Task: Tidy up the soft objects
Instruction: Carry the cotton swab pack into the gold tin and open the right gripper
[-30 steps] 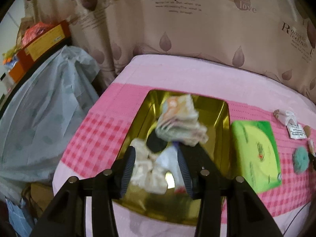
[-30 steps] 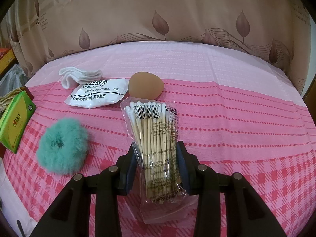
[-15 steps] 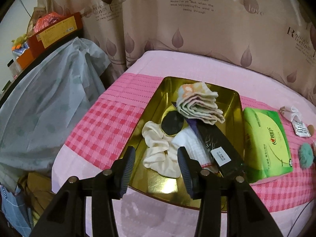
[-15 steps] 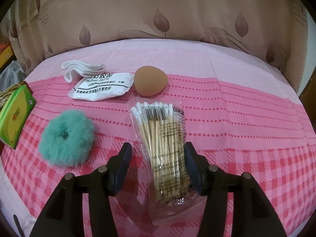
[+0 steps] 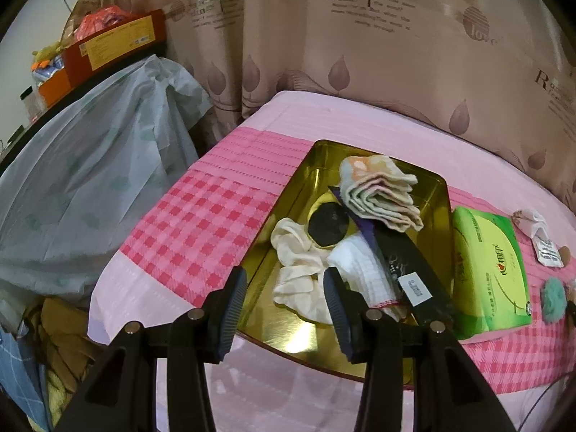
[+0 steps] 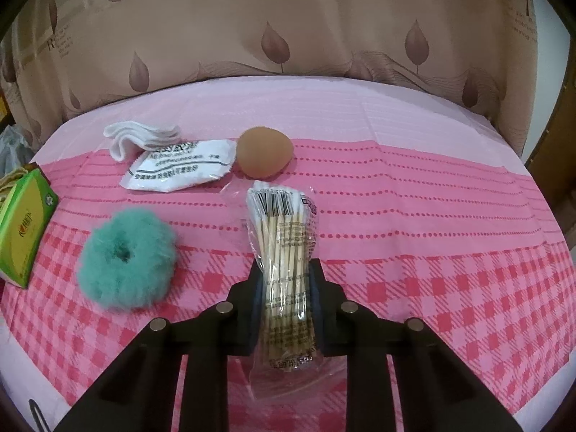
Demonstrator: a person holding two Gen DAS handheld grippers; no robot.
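A gold tin tray (image 5: 313, 160) holds a folded pastel cloth (image 5: 378, 194), a black round pad (image 5: 329, 225), a cream scrunchie (image 5: 295, 266), a white cloth (image 5: 363, 270) and a black labelled packet (image 5: 406, 262). My left gripper (image 5: 284, 277) hangs open over the tray's near edge, nothing between its fingers. My right gripper (image 6: 286, 270) is closing, its pads pressing a clear pack of cotton swabs (image 6: 284, 230) that lies on the pink cloth. Beside the pack lie a teal fluffy scrunchie (image 6: 126, 255), a brown egg-shaped sponge (image 6: 264, 156), a white sachet (image 6: 176, 171) and stacked white pads (image 6: 140, 135).
A green tissue pack (image 5: 489, 262) lies right of the tray and shows as the tissue pack (image 6: 25, 230) at the left edge of the right wrist view. A grey plastic cover (image 5: 90, 180) and boxes (image 5: 108, 46) stand left of the table. A curtain (image 6: 288, 36) hangs behind.
The folded cloth, blurred just beyond my left fingers a second ago, now lies still in the tray, and the left gripper has drawn back. My right jaws widened, then closed tight on the swab pack.
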